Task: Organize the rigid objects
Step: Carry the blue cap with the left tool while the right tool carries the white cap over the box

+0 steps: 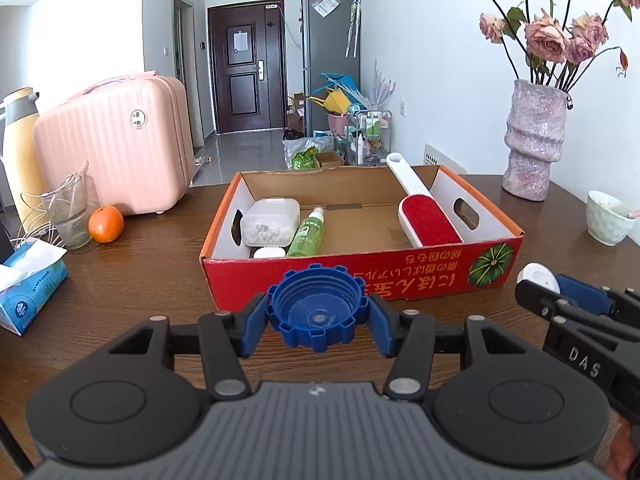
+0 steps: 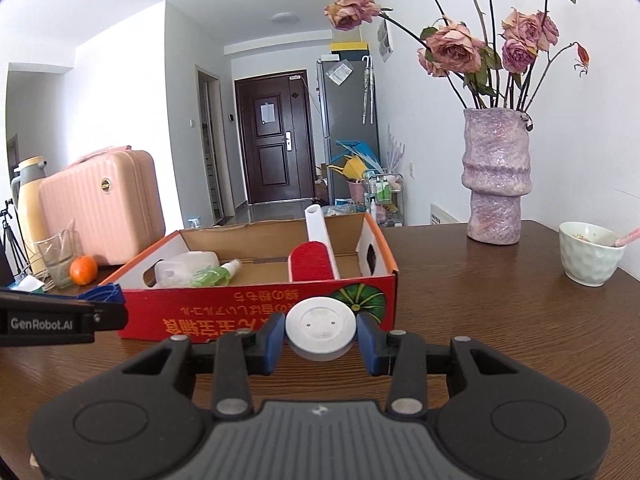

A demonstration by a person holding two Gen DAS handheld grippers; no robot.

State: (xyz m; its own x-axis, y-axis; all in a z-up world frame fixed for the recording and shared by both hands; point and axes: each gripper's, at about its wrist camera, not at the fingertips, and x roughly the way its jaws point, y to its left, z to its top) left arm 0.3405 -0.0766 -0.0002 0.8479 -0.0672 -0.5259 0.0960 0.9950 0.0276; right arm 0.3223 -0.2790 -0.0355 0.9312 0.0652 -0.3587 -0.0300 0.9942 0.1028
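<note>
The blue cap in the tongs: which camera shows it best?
The left wrist view. There the blue cap sits centred between the left tongs, its threaded hollow facing the camera. The right wrist view shows only a blue sliver at its left edge.

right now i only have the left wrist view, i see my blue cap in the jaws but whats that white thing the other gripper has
Observer: The right gripper is shut on a flat round white disc, held by its edges in front of the red box.
Operator: anything on the disc face
Observer: Two small dark dots and a faint raised outline; nothing else readable.
Operator: whats in the white cup on the right, i just see the rim
Observer: The white cup holds brownish residue near the rim, and a pink handle sticks out over its right edge.
</note>
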